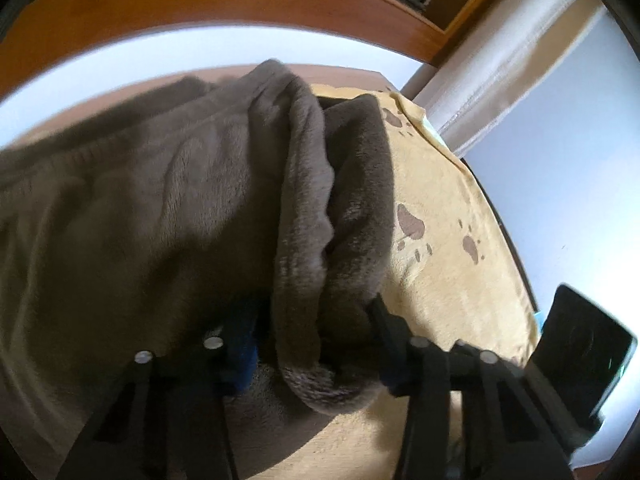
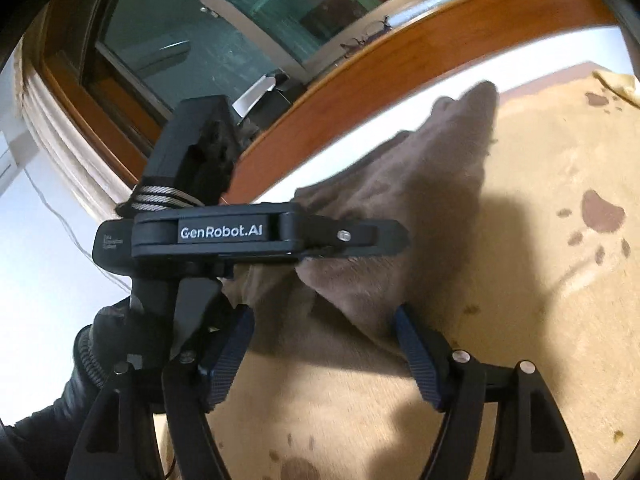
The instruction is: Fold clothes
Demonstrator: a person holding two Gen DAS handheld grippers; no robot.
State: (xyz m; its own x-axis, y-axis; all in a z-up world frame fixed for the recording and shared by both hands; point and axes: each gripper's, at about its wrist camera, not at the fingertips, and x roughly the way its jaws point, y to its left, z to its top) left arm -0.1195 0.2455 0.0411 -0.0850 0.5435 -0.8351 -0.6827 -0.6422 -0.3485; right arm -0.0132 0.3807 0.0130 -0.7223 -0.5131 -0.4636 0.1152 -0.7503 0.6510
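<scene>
A grey-brown fleece garment (image 1: 160, 208) lies bunched on a tan blanket (image 1: 460, 240) with brown paw prints. My left gripper (image 1: 312, 336) has its jaws spread wide, with a thick roll of the fleece (image 1: 304, 264) lying between them; the fingers are partly buried in cloth. In the right wrist view my right gripper (image 2: 324, 344) is open, its blue-padded fingers (image 2: 416, 360) on either side of a corner of the same garment (image 2: 400, 208). The left gripper's black body (image 2: 248, 236), marked GenRobot.AI, crosses just ahead of it, on the garment.
A wooden bed frame (image 1: 200, 4) curves along the far edge. A curtain (image 1: 492, 68) hangs at the right. A window with a wooden frame (image 2: 192, 36) stands behind the bed. A dark object (image 1: 580, 344) shows at the right edge.
</scene>
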